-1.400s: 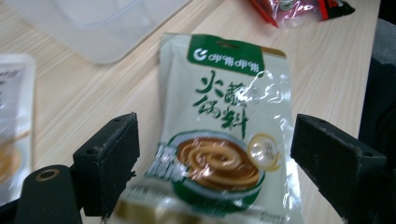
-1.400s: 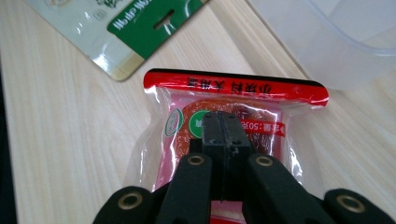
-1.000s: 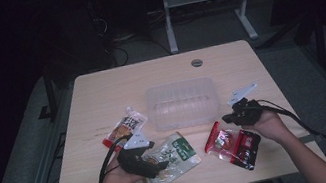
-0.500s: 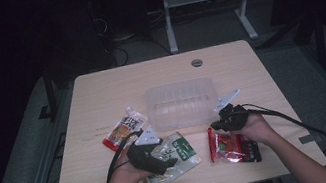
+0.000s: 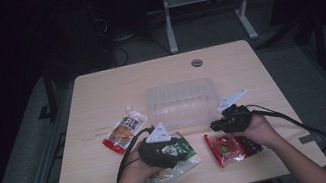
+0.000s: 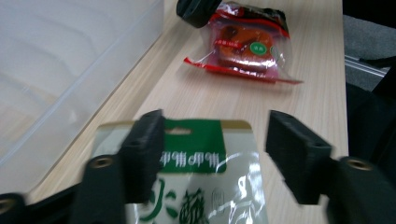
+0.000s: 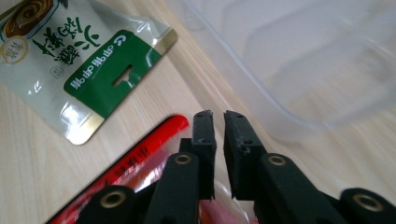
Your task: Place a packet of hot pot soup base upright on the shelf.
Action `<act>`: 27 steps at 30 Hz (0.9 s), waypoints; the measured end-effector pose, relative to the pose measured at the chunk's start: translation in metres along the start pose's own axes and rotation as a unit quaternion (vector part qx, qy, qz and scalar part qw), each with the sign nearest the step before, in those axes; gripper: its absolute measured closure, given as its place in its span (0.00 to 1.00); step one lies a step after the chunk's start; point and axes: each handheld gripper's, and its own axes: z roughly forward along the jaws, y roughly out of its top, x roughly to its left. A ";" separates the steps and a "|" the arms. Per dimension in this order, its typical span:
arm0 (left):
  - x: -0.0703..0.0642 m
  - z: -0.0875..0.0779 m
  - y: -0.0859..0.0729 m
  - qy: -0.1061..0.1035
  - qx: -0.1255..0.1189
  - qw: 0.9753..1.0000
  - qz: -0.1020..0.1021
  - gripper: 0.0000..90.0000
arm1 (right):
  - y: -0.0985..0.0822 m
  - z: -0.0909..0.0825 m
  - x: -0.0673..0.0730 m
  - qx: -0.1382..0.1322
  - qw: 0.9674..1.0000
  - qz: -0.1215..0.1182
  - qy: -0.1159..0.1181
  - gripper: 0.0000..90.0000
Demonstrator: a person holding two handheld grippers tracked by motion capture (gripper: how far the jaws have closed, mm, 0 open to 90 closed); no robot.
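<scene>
High view: the left gripper sits over the green snack pouch, the right gripper by the red snack packet.

Left gripper view: its jaws, just closing, straddle the pouch without pinching; better centred first.

Right gripper view: the right jaws, just opening, stand slightly apart above the packet, gripping nothing, beside the clear plastic container.

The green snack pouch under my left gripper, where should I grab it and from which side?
Take the green snack pouch by its flat green header strip, the end facing the clear plastic tray. It lies flat on the table, so probably come from above, tilted low, with one jaw sliding under that edge. The left gripper already straddles the header, its jaws having just been closing but not yet pressing.
</scene>
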 end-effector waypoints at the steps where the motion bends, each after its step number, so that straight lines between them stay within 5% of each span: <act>1: -0.001 0.005 0.003 -0.007 -0.001 1.000 -0.001 0.60 | -0.005 -0.008 -0.001 -0.002 1.000 0.013 -0.008 0.83; 5: -0.002 0.015 0.010 -0.019 0.005 1.000 0.005 0.78 | -0.015 -0.021 -0.004 -0.011 0.999 0.031 -0.019 0.74; 7: -0.003 0.021 0.014 -0.028 0.007 1.000 0.007 0.97 | -0.026 -0.030 -0.007 -0.010 0.998 0.048 -0.033 0.66; 13: -0.004 0.045 0.029 -0.050 0.011 0.999 0.016 1.00 | -0.042 -0.046 -0.013 -0.011 0.995 0.074 -0.058 0.53; 17: -0.009 0.062 0.036 -0.057 0.015 0.998 0.026 1.00 | -0.061 -0.061 -0.019 -0.020 0.990 0.116 -0.073 0.44; 27: -0.013 0.090 0.039 -0.065 0.032 0.997 0.035 1.00 | -0.088 -0.086 -0.029 -0.034 0.985 0.141 -0.091 0.38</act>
